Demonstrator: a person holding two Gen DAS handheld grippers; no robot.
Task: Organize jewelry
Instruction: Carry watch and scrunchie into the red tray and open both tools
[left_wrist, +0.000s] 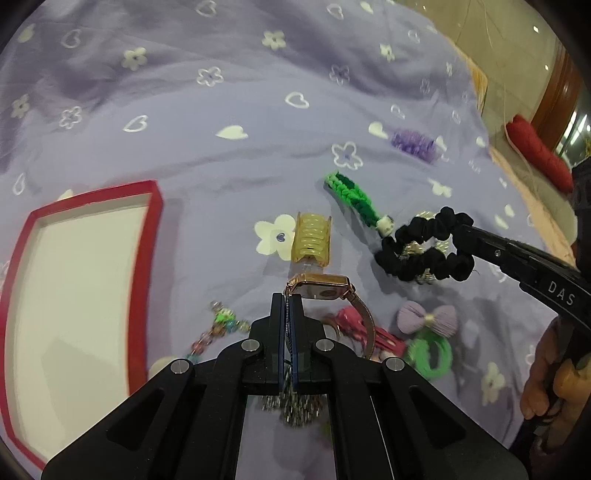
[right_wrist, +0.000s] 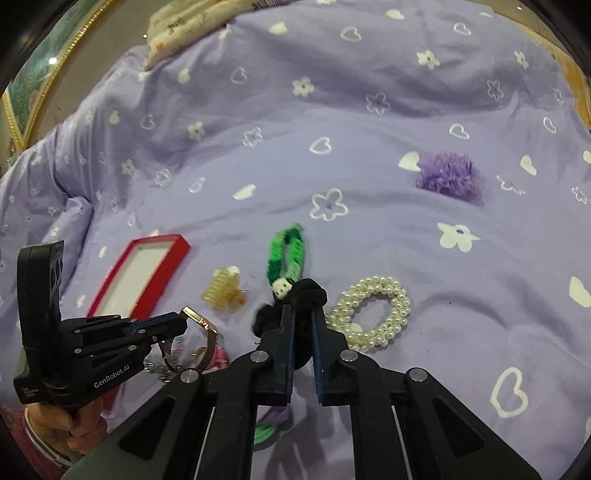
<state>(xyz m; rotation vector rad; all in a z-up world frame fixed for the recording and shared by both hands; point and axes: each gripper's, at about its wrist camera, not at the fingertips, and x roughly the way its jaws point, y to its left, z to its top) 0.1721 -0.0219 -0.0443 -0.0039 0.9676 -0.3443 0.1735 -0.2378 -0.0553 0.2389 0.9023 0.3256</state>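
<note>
My left gripper (left_wrist: 287, 297) is shut on the mesh strap of a rose-gold watch (left_wrist: 322, 286) and holds it above the purple bedspread; it also shows in the right wrist view (right_wrist: 183, 320) with the watch (right_wrist: 201, 325). My right gripper (right_wrist: 302, 310) is shut on a black scrunchie (right_wrist: 306, 291), which hangs lifted in the left wrist view (left_wrist: 424, 245). A red box (left_wrist: 74, 295) with a white inside lies open at the left, and shows smaller in the right wrist view (right_wrist: 144, 273).
On the bedspread lie a yellow claw clip (left_wrist: 310, 240), a green braided bracelet (left_wrist: 354, 197), a purple scrunchie (left_wrist: 413, 144), a pearl bracelet (right_wrist: 373, 314), a lilac bow (left_wrist: 428, 317), a green hair tie (left_wrist: 430, 356), pink clips (left_wrist: 354, 325) and a bead bracelet (left_wrist: 218, 328).
</note>
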